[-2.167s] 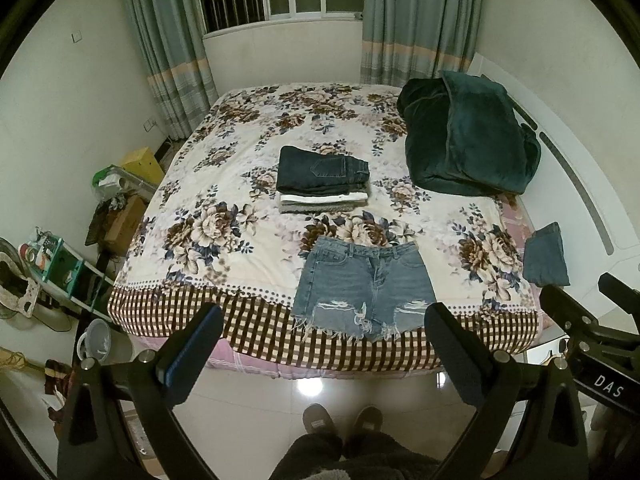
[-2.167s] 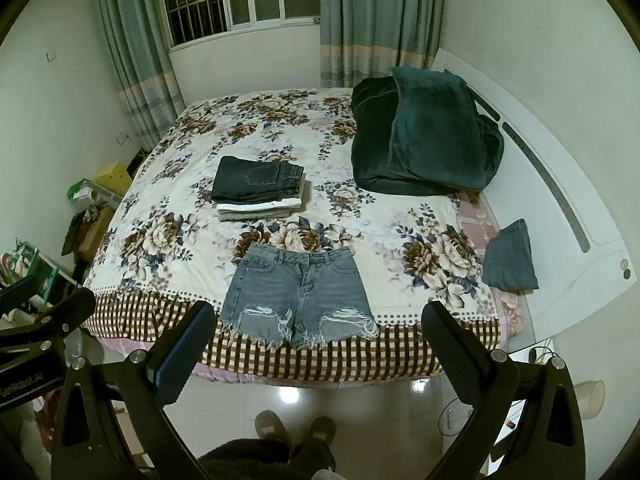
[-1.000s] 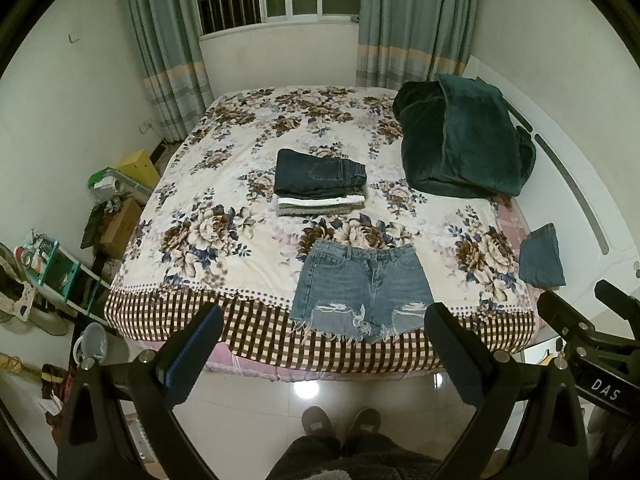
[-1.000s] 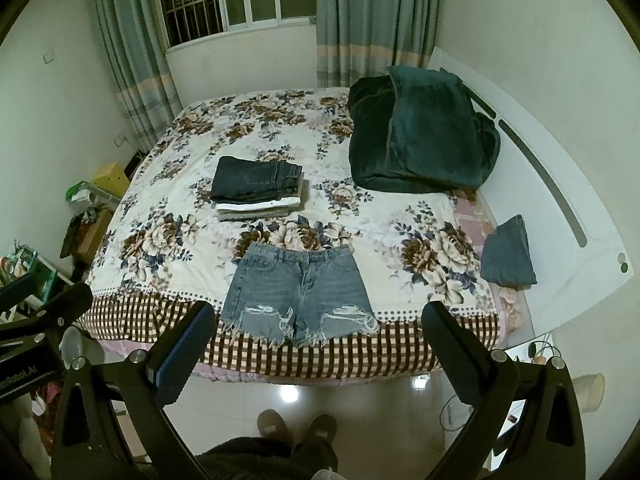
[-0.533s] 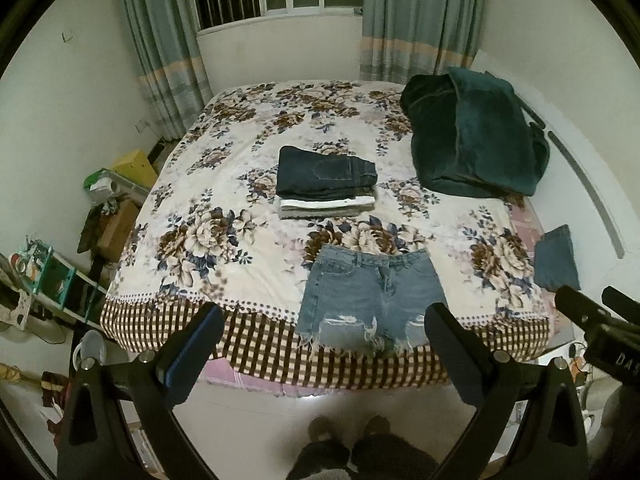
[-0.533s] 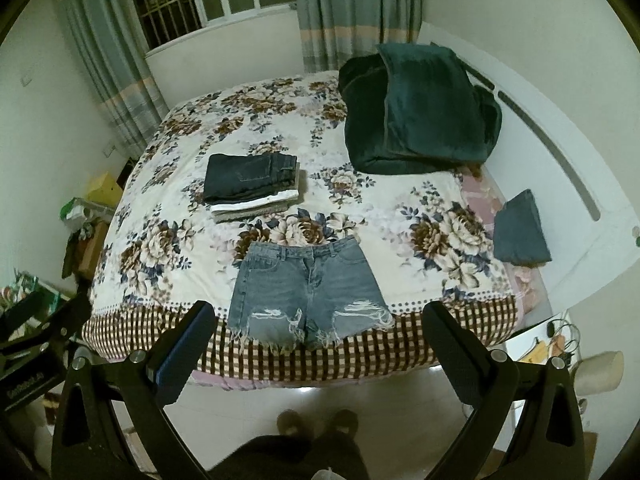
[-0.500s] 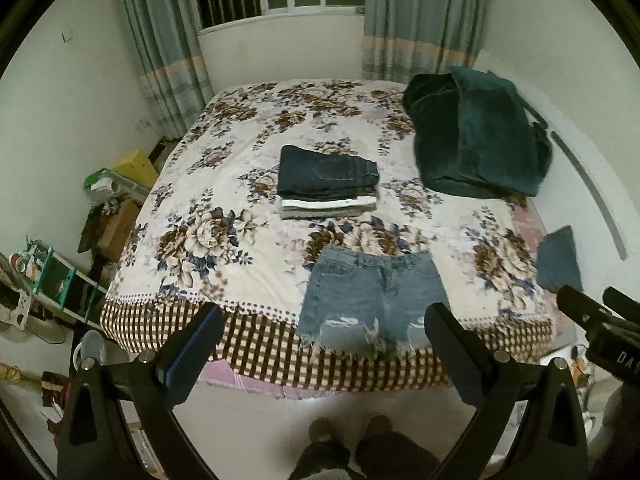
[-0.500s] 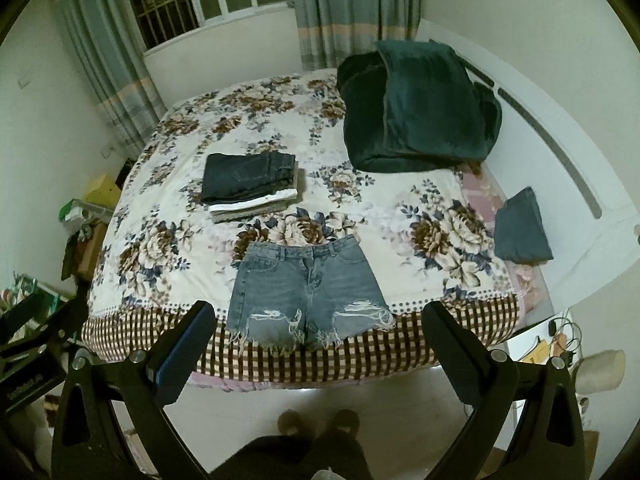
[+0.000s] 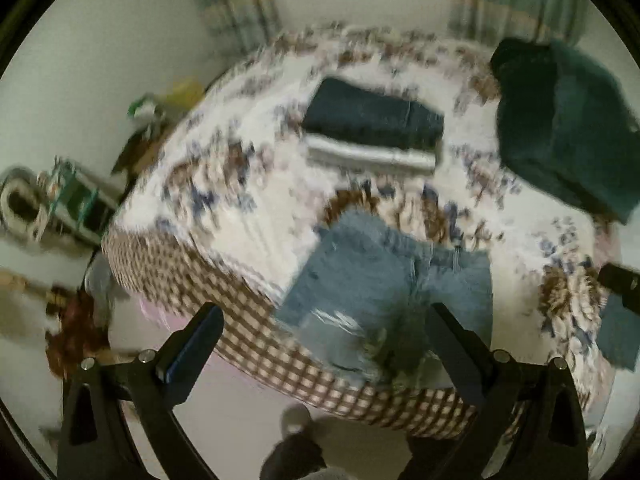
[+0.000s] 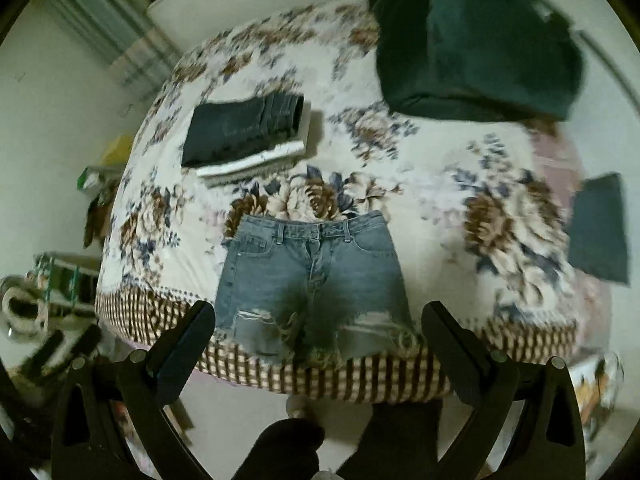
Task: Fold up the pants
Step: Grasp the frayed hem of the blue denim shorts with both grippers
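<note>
Light-blue denim shorts (image 10: 312,276) with frayed hems lie flat at the near edge of the floral bed, waistband away from me; they also show, blurred, in the left wrist view (image 9: 384,288). My left gripper (image 9: 324,328) is open and empty, above the floor just short of the shorts' hem. My right gripper (image 10: 318,328) is open and empty, its fingers either side of the hem, above it. A stack of folded clothes topped by dark jeans (image 10: 244,128) lies behind the shorts.
A dark green folded blanket (image 10: 476,44) lies at the back right of the bed (image 10: 440,184). A small dark folded garment (image 10: 600,228) lies at the right edge. Clutter and a shelf (image 9: 68,196) stand on the floor to the left. My feet (image 10: 288,444) are below.
Both grippers have moved forward and down toward the bed's near edge; the shorts now look much larger. Both views are motion-blurred. Nothing on the bed has moved.
</note>
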A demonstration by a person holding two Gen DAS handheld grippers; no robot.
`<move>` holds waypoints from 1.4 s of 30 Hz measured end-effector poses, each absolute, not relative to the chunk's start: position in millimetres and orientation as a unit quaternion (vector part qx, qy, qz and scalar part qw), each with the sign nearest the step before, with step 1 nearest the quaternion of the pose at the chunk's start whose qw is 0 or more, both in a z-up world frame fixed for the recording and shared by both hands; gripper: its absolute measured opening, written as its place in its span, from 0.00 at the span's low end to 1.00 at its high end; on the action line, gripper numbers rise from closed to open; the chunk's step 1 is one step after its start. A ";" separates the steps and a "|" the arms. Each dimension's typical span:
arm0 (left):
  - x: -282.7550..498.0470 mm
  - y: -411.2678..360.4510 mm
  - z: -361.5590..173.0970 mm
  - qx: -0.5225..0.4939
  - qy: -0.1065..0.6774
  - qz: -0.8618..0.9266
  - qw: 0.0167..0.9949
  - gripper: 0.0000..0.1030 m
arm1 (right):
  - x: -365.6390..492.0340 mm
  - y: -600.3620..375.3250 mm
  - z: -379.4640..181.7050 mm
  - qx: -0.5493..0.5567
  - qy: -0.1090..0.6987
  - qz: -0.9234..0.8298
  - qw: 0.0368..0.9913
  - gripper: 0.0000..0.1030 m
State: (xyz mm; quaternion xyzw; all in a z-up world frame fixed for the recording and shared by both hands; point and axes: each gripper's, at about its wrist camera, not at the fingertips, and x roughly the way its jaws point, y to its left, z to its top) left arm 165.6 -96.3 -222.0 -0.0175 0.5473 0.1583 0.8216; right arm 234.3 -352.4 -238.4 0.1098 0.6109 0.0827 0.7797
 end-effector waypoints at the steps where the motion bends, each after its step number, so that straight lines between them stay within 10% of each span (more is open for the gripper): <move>1: 171.5 -115.8 -251.9 -0.021 0.563 0.170 0.809 1.00 | 245.5 -362.8 -257.5 0.108 0.623 0.093 0.769 1.00; 15: 180.0 -336.5 -529.7 -0.002 0.687 0.135 0.714 0.98 | 352.8 -480.8 -509.1 0.063 0.705 0.176 0.684 1.00; 21: 174.6 -335.0 -566.8 -0.029 0.698 0.145 0.701 0.49 | 370.3 -469.9 -571.0 0.075 0.721 0.226 0.651 1.00; 23: 173.7 -327.4 -557.8 -0.039 0.687 0.146 0.711 0.11 | 373.8 -455.9 -582.9 0.084 0.725 0.236 0.642 1.00; 29: 167.9 -294.5 -518.8 -0.056 0.663 0.149 0.731 0.03 | 387.8 -400.3 -624.2 0.116 0.736 0.259 0.614 1.00; 31: 165.3 -285.5 -503.3 -0.049 0.656 0.151 0.738 0.03 | 393.2 -383.1 -637.0 0.126 0.740 0.260 0.607 0.92; 35: 158.2 -255.2 -463.4 -0.052 0.644 0.152 0.748 0.03 | 396.3 -362.3 -637.7 0.126 0.741 0.246 0.612 0.13; 42: 153.7 -198.1 -397.3 -0.102 0.601 0.168 0.774 0.03 | 387.2 -331.7 -559.4 0.124 0.708 0.268 0.642 0.06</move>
